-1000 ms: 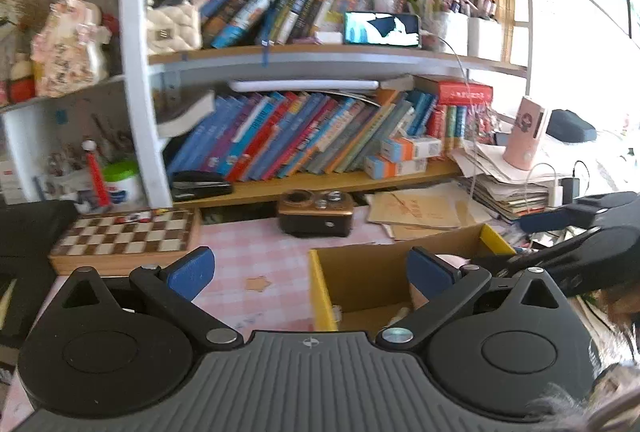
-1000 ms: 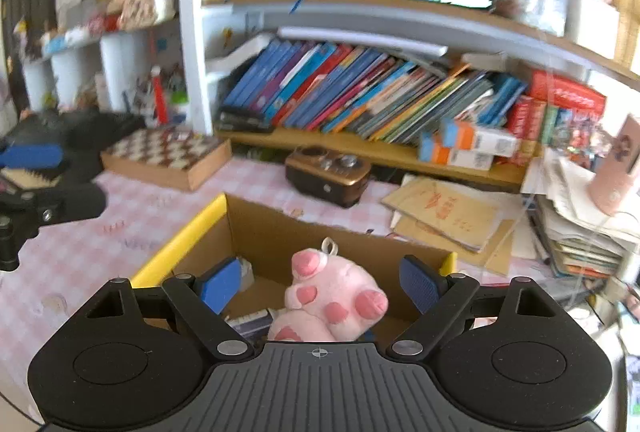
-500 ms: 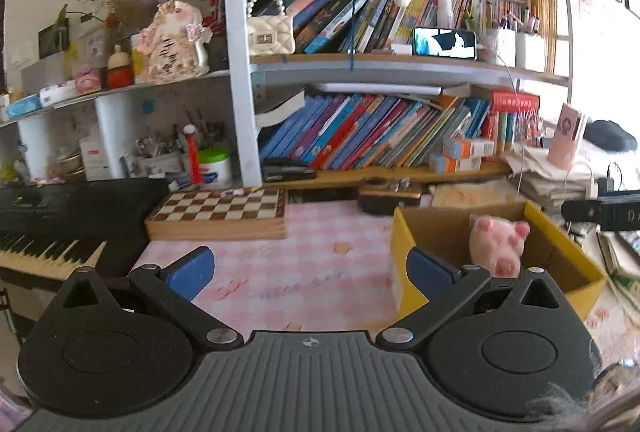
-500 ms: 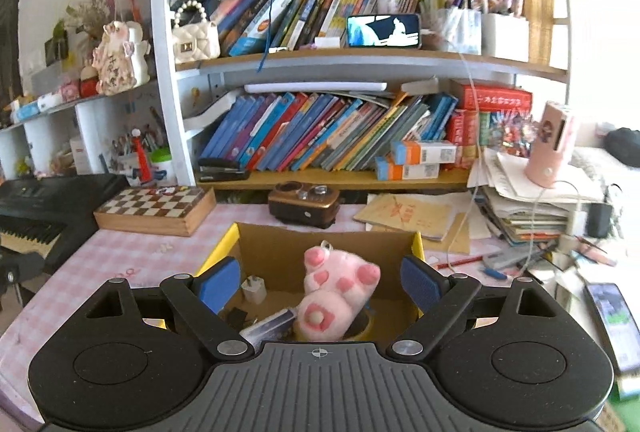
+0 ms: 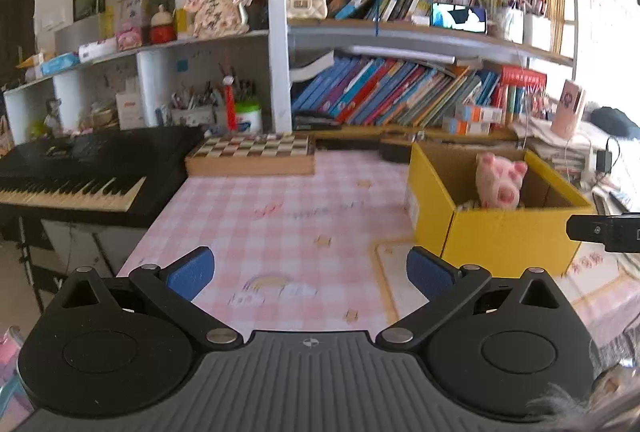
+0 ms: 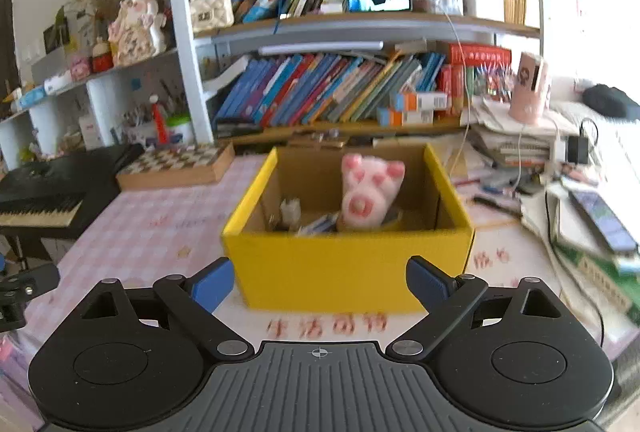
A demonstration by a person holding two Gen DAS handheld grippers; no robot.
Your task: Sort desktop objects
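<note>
Starting at the left, our left tool (image 5: 310,270) hangs spread and empty over the pink checked bench (image 5: 280,216), with the keyboard (image 5: 80,168) and the chessboard box (image 5: 252,154) beyond it. The stretch of bench ahead of this tool carries nothing to sort that we can make out.

Moving right, the yellow box (image 6: 352,268) stands on the bench directly ahead of our right tool (image 6: 320,280), which is also spread and holds nothing. The pink pig plush (image 6: 370,192) sits upright inside the box toward its right rear, among smaller items too blurred to name.

From the left tool the box lies ahead and to the right, so we judge the right hand nearer to it. Further right lies loose clutter: papers, pens and a phone (image 6: 604,218). If sorting continues, we judge that side likeliest.
</note>
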